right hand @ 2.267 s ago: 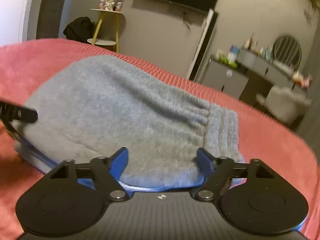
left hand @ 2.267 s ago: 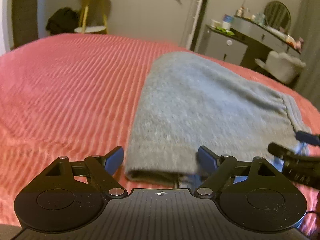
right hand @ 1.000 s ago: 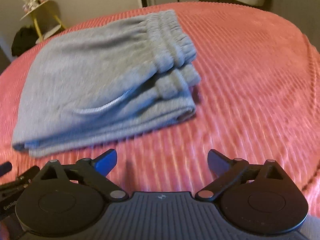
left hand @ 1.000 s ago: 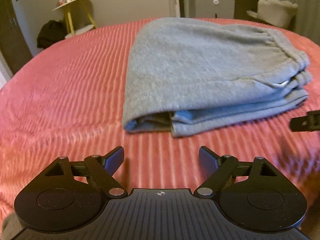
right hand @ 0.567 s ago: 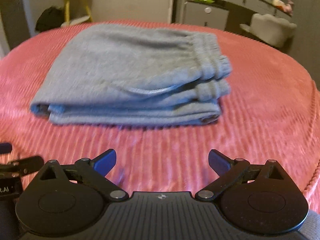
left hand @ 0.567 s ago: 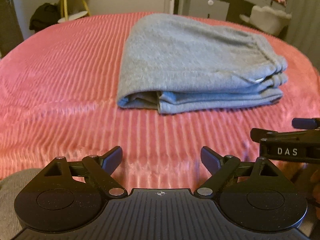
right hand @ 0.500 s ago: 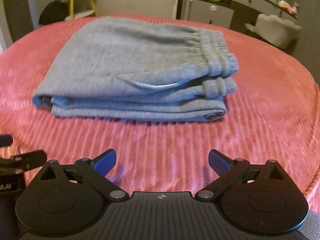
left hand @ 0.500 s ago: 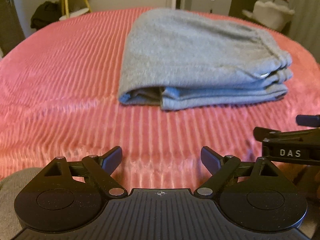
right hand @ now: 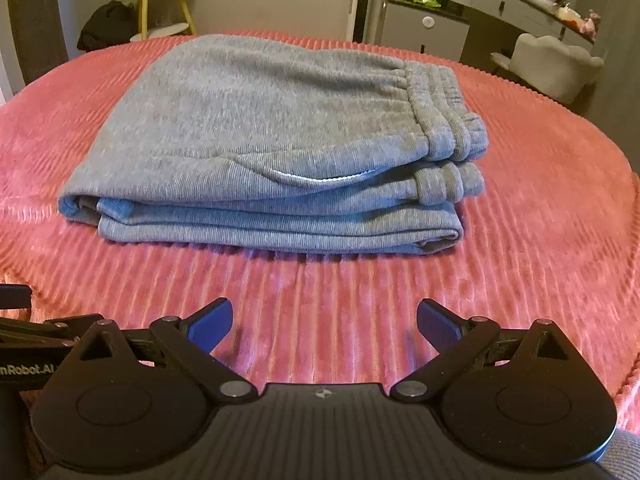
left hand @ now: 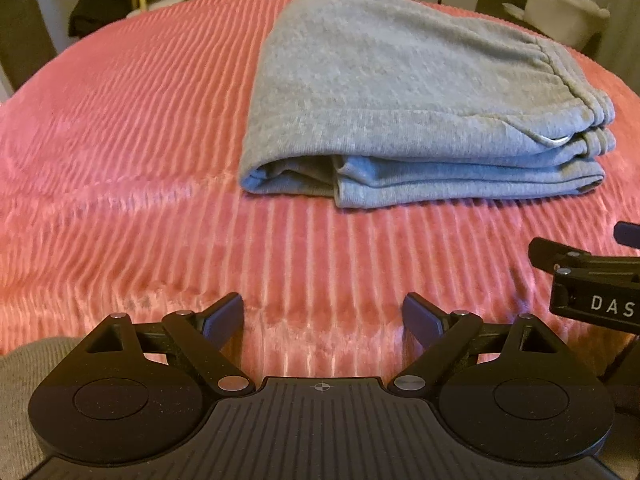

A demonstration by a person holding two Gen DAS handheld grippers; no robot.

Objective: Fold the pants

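The grey fleece pants (right hand: 272, 128) lay folded in a thick stack on my ribbed pink bedspread (right hand: 540, 208), waistband toward the right. My left gripper (left hand: 322, 318) hung short of them, jaws spread and holding nothing; my right gripper (right hand: 324, 324) did the same, just beside it. Only bare bedspread lay between fingers and stack. Beyond the bed stood a yellow-legged side table (right hand: 160, 4), a dark heap of cloth (right hand: 106, 24), a grey dresser (right hand: 428, 28) and a white cushioned chair (right hand: 556, 68).

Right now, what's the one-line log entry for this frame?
pants: folded stack, lying on bed | left gripper: open, empty, clear of pants | right gripper: open, empty, clear of pants | fold: looks done
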